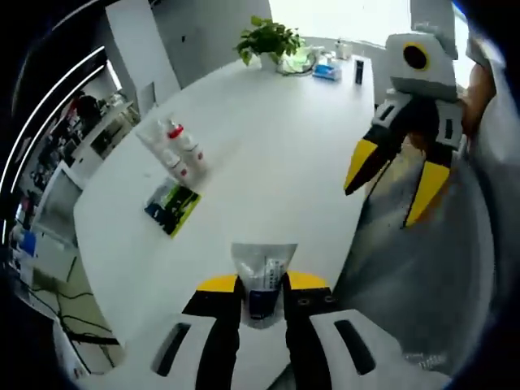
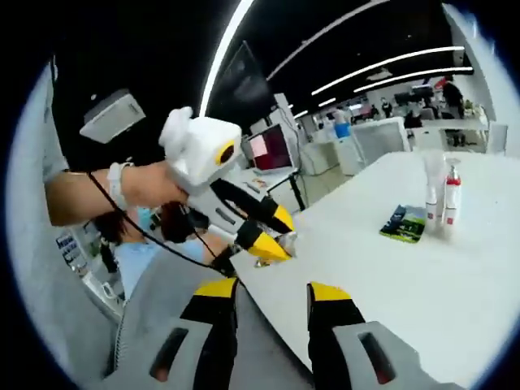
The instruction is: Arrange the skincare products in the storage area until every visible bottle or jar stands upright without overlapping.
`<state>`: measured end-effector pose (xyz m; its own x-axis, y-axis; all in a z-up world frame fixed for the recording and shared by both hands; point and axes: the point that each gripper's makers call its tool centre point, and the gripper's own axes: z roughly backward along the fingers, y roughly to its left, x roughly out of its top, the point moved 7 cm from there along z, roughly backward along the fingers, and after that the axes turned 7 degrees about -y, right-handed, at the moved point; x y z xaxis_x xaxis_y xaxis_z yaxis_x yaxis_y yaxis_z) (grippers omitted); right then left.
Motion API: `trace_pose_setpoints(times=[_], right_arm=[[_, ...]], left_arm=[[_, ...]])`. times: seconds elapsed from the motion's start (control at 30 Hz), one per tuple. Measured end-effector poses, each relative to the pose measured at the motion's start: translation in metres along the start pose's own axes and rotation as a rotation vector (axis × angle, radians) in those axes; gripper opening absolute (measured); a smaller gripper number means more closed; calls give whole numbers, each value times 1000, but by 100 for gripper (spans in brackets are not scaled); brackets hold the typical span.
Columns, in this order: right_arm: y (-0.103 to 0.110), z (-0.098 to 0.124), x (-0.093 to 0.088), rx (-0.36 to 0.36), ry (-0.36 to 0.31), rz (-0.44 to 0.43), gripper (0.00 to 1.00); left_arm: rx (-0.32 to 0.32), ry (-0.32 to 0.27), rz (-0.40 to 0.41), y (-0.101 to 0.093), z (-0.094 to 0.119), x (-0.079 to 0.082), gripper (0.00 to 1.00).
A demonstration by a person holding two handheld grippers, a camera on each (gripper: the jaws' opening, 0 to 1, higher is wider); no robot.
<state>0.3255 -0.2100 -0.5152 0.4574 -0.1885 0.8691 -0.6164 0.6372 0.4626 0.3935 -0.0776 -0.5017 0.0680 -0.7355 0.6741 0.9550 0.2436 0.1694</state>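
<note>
Your left tool (image 1: 262,284) is clamped on a small clear-wrapped skincare packet (image 1: 263,276) at the near edge of the white desk (image 1: 276,154), so the step in hand looks like carrying this item toward the others. Your right tool (image 2: 268,292) hangs off the desk's near edge with its jaws spread wide and nothing between them. Farther in, two white bottles with red caps (image 1: 180,150) stand together inside clear wrap, just beyond a dark green packet (image 1: 171,206) lying flat. Next, bring the held packet beside that group and set it upright in bare space, not overlapping the flat packet.
</note>
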Motion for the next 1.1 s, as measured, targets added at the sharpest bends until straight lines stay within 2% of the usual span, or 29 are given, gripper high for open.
trace_pose_setpoints(times=[0.07,0.13,0.2,0.27,0.33,0.5,0.6,0.7,0.77,0.87,0.93,1.1], right_arm=[[-5,7,2,30,6,-60,18],[-11,14,7,33,-29,-77,15],[-14,18,9,29,-39,-108,17],[-16,21,9,46,-38,-175,18],[-17,22,8,56,-32,-230,19],[-13,19,7,93,-18,-250,15],[-13,17,5,91,-8,-254,14],[-13,18,5,89,-5,-279,8],[-13,19,5,88,-3,-287,1],[-16,20,5,77,-11,-336,0],[-16,22,4,68,-25,-340,0],[-22,27,5,57,-41,-390,0]], left_arm=[[-8,-5,-21,-11,-3,7,18],[-35,-20,-61,-19,-5,14,18],[-39,-27,-89,-25,-7,21,18],[-55,-34,-108,-32,-9,28,18],[-72,-36,-163,-37,-11,34,18],[-95,-39,-249,-47,-16,44,18],[-116,-56,-302,-54,-18,53,19],[-130,-61,-369,-62,-20,60,19],[-152,-84,-391,-67,-21,64,19],[-149,-74,-446,-67,-20,64,20],[-150,-87,-436,-67,-22,65,22],[-146,-140,-366,-64,-20,65,34]])
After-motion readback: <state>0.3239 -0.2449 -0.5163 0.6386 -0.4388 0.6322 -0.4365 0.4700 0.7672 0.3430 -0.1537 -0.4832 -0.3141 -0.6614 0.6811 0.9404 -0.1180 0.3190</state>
